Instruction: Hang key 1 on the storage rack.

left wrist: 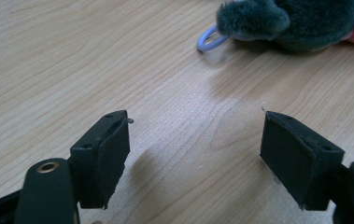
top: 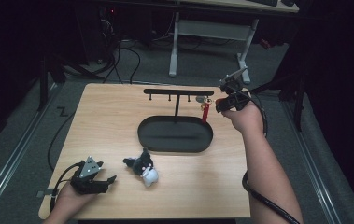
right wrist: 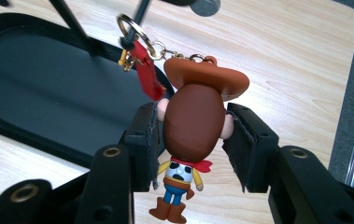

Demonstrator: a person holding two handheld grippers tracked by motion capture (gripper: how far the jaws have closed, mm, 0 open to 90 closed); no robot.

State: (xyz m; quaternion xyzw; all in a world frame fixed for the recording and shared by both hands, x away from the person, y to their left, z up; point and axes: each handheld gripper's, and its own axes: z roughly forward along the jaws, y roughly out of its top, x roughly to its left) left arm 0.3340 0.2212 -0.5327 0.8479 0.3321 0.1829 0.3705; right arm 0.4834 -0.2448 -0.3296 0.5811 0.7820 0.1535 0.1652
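The wooden table (top: 118, 116) in front of you carries a black oval tray (top: 174, 140) with a T-shaped hanger rack (top: 178, 92) rising from it, and the work in hand sits at the rack's right end. There your right gripper (right wrist: 194, 128) is closed on the cowboy figure keychain (right wrist: 193, 123), its pads pressing the sides of the big brown head just under the hat brim, while the little body and boots dangle free below. The key ring (right wrist: 130, 25) at the top of the chain is up against one of the rack's hooks, with a red strap (right wrist: 147, 72) hanging beside it; whether the ring is fully seated over the hook, you cannot tell from here. Judge the figure as light and hard, probably smooth plastic, so the rounded head could slip or swivel between the pads; the grip you have across its widest part looks like the sound one, since the chain is loose and gives no control. Nearer to you, the plush keychain (top: 143, 168), dark and white, lies on the table; it should be soft, light and squashy, best taken by the body, with its pale blue loop (left wrist: 209, 39) left free. Your left gripper (left wrist: 195, 156) rests near it, jaws wide apart and holding nothing.
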